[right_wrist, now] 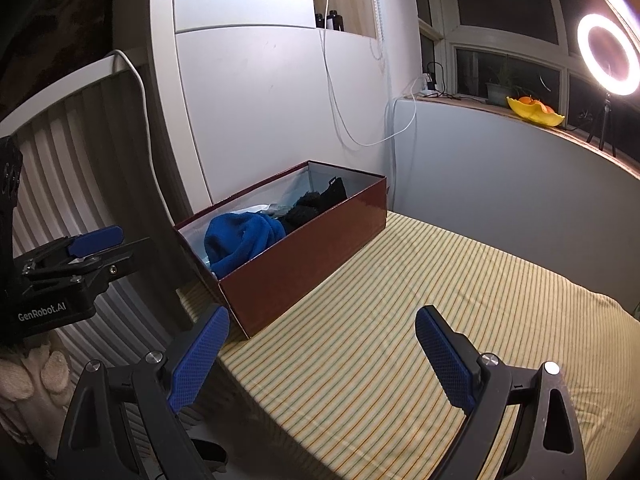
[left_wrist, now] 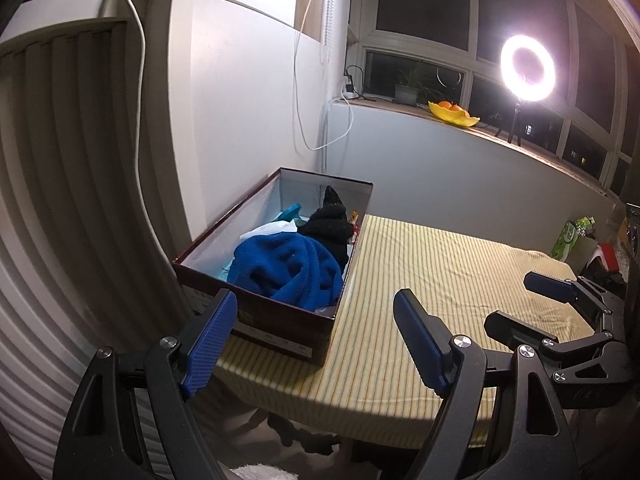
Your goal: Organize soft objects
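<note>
A dark red cardboard box (left_wrist: pixel 280 316) (right_wrist: pixel 304 252) stands at the left edge of a table with a yellow striped cloth (left_wrist: pixel 420 280) (right_wrist: pixel 440 300). Inside it lie a blue fleece cloth (left_wrist: pixel 288 268) (right_wrist: pixel 240 240), a black knitted item (left_wrist: pixel 328 224) (right_wrist: pixel 316 200), a white piece (left_wrist: pixel 272 228) and a teal piece (left_wrist: pixel 290 212). My left gripper (left_wrist: pixel 316 344) is open and empty, just in front of the box's near end. My right gripper (right_wrist: pixel 320 356) is open and empty over the cloth, to the right of the box; it also shows in the left wrist view (left_wrist: pixel 520 304).
A ribbed white radiator (left_wrist: pixel 60 200) and a white wall stand left of the table. A windowsill behind holds a yellow fruit bowl (left_wrist: pixel 452 114), a plant pot (left_wrist: pixel 406 94) and a lit ring light (left_wrist: pixel 528 68). A green carton (left_wrist: pixel 570 236) stands past the table's far right.
</note>
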The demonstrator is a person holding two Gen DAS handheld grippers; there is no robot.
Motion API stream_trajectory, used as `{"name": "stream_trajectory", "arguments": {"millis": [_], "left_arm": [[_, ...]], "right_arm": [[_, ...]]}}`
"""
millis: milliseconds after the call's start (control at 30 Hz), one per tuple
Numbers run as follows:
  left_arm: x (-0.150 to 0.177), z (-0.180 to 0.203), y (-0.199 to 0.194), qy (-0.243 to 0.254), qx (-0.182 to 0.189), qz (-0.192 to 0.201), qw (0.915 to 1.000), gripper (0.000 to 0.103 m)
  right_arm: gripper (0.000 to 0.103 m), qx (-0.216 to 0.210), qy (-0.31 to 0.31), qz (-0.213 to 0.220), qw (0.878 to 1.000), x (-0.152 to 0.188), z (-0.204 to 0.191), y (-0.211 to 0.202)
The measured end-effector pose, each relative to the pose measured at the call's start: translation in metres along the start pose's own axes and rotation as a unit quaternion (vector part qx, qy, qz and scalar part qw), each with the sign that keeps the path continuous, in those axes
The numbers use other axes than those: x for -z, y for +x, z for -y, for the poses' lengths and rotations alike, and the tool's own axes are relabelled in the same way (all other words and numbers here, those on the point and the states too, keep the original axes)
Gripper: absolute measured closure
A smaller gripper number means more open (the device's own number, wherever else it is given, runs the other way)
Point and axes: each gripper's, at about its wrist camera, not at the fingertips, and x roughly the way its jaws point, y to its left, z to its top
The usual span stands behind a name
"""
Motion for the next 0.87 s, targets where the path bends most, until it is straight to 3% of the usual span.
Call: {"name": "stream_trajectory", "arguments": {"millis": [867], "left_arm": [[0.0007,0.0094,0.0011,0.011,0.005,0.008,0.9999,0.022]], "right_arm": [[0.011,0.007,0.006,-0.002,1.000,0.0072,0.0057,-0.0016]]}}
